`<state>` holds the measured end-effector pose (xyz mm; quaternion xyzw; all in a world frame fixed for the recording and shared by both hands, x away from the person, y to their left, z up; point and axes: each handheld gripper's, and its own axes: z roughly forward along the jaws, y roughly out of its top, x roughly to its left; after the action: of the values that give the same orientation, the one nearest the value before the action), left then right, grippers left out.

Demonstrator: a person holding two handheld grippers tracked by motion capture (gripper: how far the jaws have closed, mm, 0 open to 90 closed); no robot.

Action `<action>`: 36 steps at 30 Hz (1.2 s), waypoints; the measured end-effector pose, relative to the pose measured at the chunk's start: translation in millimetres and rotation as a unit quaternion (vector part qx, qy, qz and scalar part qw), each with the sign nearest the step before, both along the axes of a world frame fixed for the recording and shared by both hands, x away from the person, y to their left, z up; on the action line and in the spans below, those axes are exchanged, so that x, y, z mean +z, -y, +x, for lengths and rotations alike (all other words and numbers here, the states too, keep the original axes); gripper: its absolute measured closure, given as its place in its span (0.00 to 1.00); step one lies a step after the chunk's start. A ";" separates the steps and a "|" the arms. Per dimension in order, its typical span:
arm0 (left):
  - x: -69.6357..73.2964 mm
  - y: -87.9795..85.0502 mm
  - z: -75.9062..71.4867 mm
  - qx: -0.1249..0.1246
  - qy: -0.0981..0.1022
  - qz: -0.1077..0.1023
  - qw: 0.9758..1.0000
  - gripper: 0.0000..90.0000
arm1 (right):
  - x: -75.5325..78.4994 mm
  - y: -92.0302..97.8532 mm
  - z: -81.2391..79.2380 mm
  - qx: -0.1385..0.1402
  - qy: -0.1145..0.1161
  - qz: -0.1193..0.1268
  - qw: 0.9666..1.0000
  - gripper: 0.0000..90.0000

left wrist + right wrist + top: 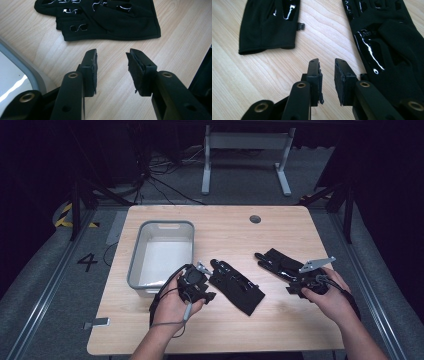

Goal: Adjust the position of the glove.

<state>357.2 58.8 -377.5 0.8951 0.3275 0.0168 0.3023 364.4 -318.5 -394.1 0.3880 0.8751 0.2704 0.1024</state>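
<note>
Gloves, two black ones, lie flat on the table beside a grey bin. Left gripper and right gripper both gape empty, nothing blocking them.

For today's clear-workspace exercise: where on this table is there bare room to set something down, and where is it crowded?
Free: the far strip of the table beyond the grey bin around the round hole, and the near edge between the forearms. Crowded: the middle band, where the left gripper, two black gloves and the right gripper sit.
</note>
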 end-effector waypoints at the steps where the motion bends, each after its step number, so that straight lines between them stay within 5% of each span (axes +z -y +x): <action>1: 0.0 0.0 0.0 0.000 0.000 0.000 1.000 0.67 | 0.0 0.0 0.0 0.000 0.000 0.000 1.000 0.84; 6: 0.9 2.1 0.4 -0.011 -0.004 0.002 1.000 0.67 | 0.6 -2.2 -0.4 0.001 0.002 0.010 1.000 0.83; 12: 5.5 2.4 5.7 0.016 0.004 -0.005 1.000 0.64 | 1.0 -5.5 0.5 -0.003 0.006 0.030 1.000 0.82; 15: 9.9 9.7 13.1 0.054 0.012 -0.001 0.998 0.71 | -0.1 -12.7 1.8 0.000 0.007 0.042 0.999 0.81; 20: 9.4 19.2 23.4 0.062 0.006 0.007 0.998 0.71 | -2.9 -21.6 4.5 0.010 0.006 0.040 0.999 0.80; 28: -8.6 27.4 50.3 0.101 -0.026 0.005 0.995 0.64 | -10.3 -34.8 8.8 0.025 0.000 0.037 0.999 0.77; 33: -26.4 33.5 62.1 0.108 -0.040 0.026 0.993 0.64 | -12.6 -38.5 9.0 0.030 -0.001 0.035 0.999 0.77; 36: -34.5 40.7 65.9 0.113 -0.028 0.052 0.992 0.63 | -15.5 -40.3 8.4 0.031 -0.002 0.032 0.999 0.76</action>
<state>423.1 18.1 -412.0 0.8670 0.4334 0.0427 0.2422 372.8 -278.2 -409.6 0.3642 0.8779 0.3004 0.0797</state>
